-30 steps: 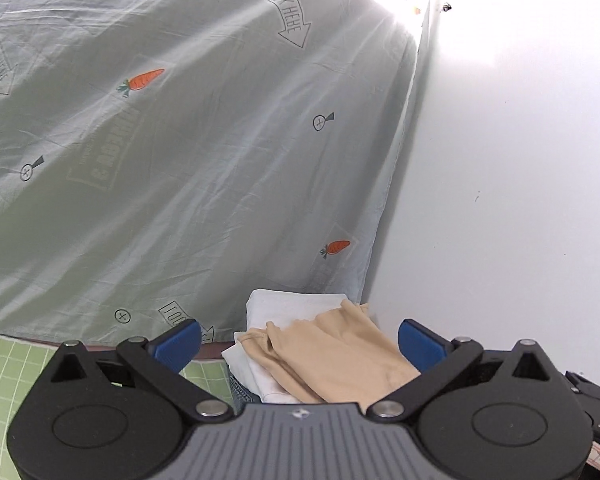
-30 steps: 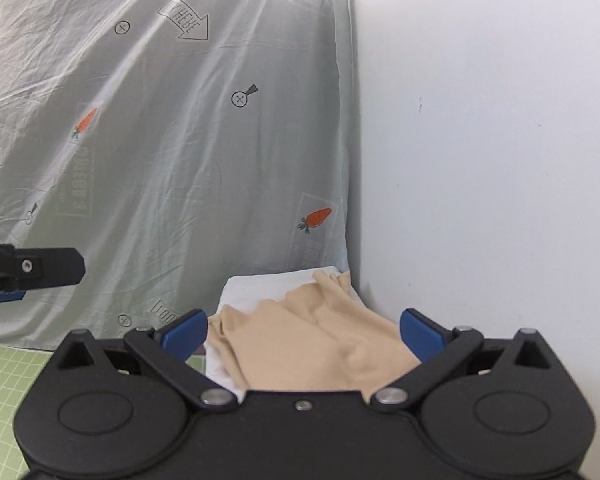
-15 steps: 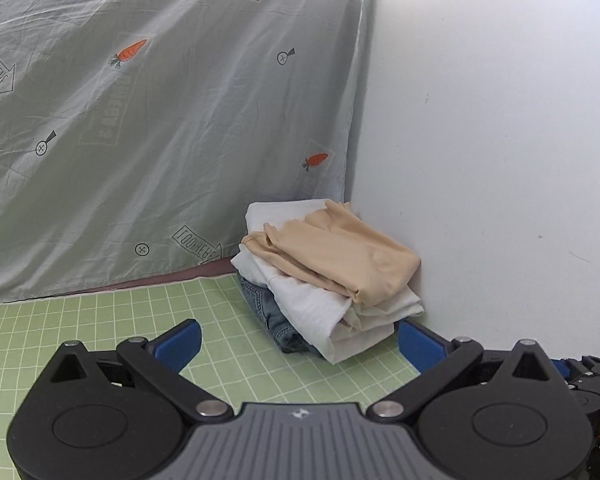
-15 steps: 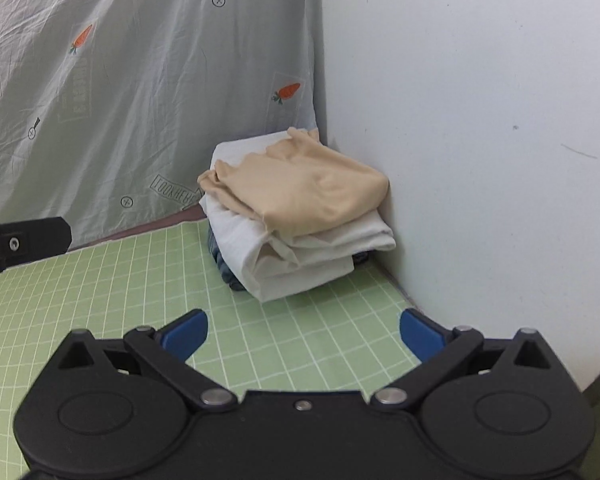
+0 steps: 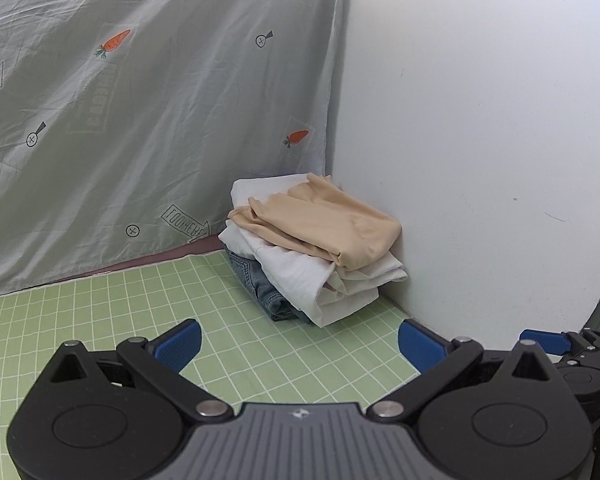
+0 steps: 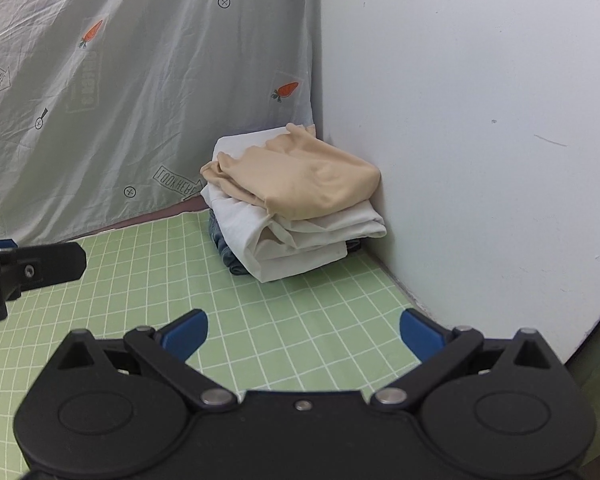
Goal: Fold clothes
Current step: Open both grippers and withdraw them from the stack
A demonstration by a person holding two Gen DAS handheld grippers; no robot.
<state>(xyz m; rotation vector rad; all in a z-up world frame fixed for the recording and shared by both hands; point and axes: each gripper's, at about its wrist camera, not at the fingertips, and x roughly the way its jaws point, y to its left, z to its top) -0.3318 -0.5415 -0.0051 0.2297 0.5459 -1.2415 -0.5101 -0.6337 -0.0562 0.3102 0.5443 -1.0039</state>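
Green grid mat (image 5: 100, 312) holds 1 folded clothes stack (image 5: 320, 248) cornered between carrot-print sheet (image 5: 140, 120) and wall (image 5: 480, 140); both grippers gape empty.

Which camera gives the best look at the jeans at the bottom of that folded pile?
The left wrist view: the jeans show a long strip of denim, seam included, under the white garment. The right wrist view shows only a short dark edge of the jeans, mostly covered.
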